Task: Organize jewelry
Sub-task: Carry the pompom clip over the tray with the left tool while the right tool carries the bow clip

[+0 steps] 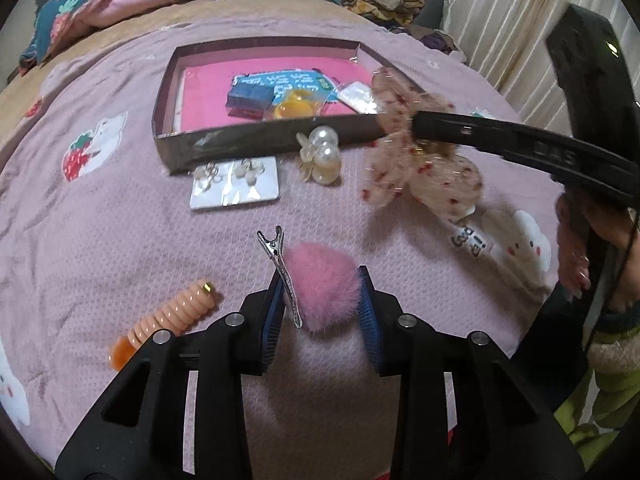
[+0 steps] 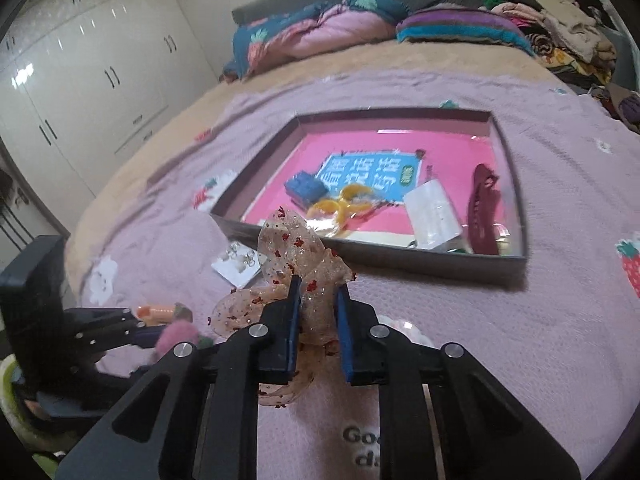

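A: Pink quilted bedspread (image 1: 140, 240) covers the whole bed, and the jewelry sits on it. What is held?

B: The left gripper (image 1: 322, 294) is clamped on a fluffy pink pom-pom clip (image 1: 320, 284), whose silver alligator clip juts out past the left finger. The right gripper (image 2: 318, 308) is pinched tight on a sheer bow (image 2: 296, 256), translucent beige with red flecks and glitter, lifted off the bedspread.

A: Where is the box?

B: A shallow dark box (image 1: 260, 138) with a bright pink floor lies just beyond both grippers, its near wall facing them. Inside are a blue packet, yellow rings and a dark red claw clip (image 2: 484, 208).

A: And the room around it?

B: Just beside the near wall lie an earring card (image 1: 234, 182) and a pearl clip (image 1: 322, 156). A peach ridged clip (image 1: 168, 314) lies left of the left gripper. Bare bedspread stretches left and right of the box; rumpled bedding (image 2: 320, 28) is piled well behind it.
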A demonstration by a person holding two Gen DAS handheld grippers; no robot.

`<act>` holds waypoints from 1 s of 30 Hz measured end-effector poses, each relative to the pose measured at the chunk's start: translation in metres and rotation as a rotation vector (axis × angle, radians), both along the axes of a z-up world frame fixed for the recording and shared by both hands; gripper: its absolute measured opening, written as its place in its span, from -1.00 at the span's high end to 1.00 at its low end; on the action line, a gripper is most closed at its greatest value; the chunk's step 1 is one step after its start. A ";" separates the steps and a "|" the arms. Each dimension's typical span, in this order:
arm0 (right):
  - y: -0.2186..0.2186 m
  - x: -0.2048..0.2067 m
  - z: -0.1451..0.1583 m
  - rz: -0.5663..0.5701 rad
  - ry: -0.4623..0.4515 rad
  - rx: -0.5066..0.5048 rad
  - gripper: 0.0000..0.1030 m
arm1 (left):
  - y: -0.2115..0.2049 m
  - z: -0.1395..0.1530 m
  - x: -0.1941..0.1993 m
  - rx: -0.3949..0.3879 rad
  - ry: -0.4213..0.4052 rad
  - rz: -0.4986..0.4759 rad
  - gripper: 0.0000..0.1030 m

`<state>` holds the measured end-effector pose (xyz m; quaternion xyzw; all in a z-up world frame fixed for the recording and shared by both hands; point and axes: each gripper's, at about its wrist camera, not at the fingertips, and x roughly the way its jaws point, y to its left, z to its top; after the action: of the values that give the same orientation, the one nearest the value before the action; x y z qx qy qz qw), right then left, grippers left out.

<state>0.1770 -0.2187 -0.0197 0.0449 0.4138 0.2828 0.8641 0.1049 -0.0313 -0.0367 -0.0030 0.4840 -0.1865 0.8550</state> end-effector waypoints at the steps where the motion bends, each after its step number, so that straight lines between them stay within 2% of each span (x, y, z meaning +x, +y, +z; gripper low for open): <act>1: -0.005 -0.002 0.003 -0.011 -0.009 -0.001 0.70 | 0.000 0.002 0.001 -0.002 -0.003 -0.001 0.49; 5: -0.019 -0.010 0.013 -0.049 -0.047 -0.032 0.70 | -0.003 0.008 0.005 -0.005 -0.013 -0.002 0.49; 16: -0.058 -0.023 0.017 -0.141 -0.052 -0.004 0.70 | -0.005 0.024 0.017 -0.025 -0.045 0.007 0.49; 30: -0.057 -0.013 0.043 -0.165 -0.104 -0.004 0.70 | 0.011 0.054 0.045 -0.050 -0.124 0.067 0.49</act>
<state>0.1642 -0.2760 0.0229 0.0625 0.3640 0.2119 0.9048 0.1499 -0.0201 0.0172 -0.0290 0.4248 -0.1698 0.8888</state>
